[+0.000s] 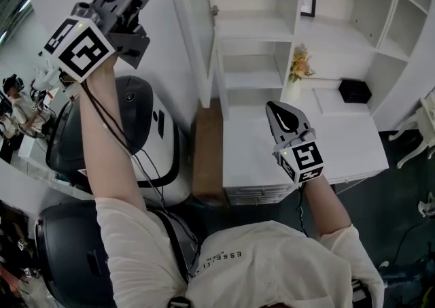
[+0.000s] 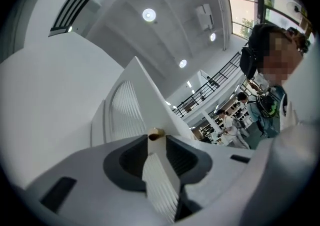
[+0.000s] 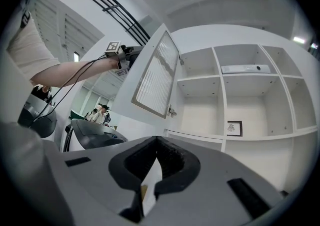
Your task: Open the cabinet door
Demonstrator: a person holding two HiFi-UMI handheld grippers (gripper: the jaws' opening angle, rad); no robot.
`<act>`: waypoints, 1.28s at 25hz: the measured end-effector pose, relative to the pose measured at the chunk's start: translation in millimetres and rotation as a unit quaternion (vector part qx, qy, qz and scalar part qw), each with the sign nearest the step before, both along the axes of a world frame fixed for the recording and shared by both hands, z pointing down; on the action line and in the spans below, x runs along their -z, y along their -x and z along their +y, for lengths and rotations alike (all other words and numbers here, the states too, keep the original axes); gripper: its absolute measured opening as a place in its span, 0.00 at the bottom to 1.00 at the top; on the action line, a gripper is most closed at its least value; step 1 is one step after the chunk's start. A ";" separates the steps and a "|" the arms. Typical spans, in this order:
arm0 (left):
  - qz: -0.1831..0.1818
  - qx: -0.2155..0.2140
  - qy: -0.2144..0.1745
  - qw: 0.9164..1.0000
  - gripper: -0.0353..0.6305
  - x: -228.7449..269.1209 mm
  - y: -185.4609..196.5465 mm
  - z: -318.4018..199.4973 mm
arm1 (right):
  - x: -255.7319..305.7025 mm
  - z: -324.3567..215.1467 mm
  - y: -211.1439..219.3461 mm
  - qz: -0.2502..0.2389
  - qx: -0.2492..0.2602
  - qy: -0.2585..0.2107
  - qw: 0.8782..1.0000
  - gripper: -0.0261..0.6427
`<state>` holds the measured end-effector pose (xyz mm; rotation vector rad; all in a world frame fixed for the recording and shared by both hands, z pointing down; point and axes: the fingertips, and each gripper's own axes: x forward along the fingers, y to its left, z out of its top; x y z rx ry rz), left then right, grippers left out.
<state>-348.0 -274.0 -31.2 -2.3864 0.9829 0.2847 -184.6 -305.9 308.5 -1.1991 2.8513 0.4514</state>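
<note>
**Cabinet door standing wide, left tongs at its free edge**

Left gripper: its 2 jaws are apart, straddling the free edge of the cabinet door beside the brass knob; no firm squeeze shows. The door stands well out from the left side of the open shelving. It looks light and stiff, but its thin slats seem fragile, so the solid frame or knob is the place to hold. Right gripper: jaws together, empty. The left pads' contact with the door is hard to make out.
</note>
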 end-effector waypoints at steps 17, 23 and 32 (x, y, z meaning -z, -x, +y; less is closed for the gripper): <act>0.009 0.209 -0.002 0.978 0.21 -102.8 -25.7 60.4 | -23.8 35.4 -38.7 -0.004 0.047 0.031 0.998 0.06; -0.016 0.200 0.050 0.978 0.20 -190.7 -85.2 71.9 | -26.2 56.0 -62.3 -0.012 0.061 0.027 0.998 0.06; -0.058 0.208 0.129 0.968 0.16 -309.1 -136.5 69.2 | -28.3 67.6 -96.3 -0.048 0.054 0.036 0.997 0.06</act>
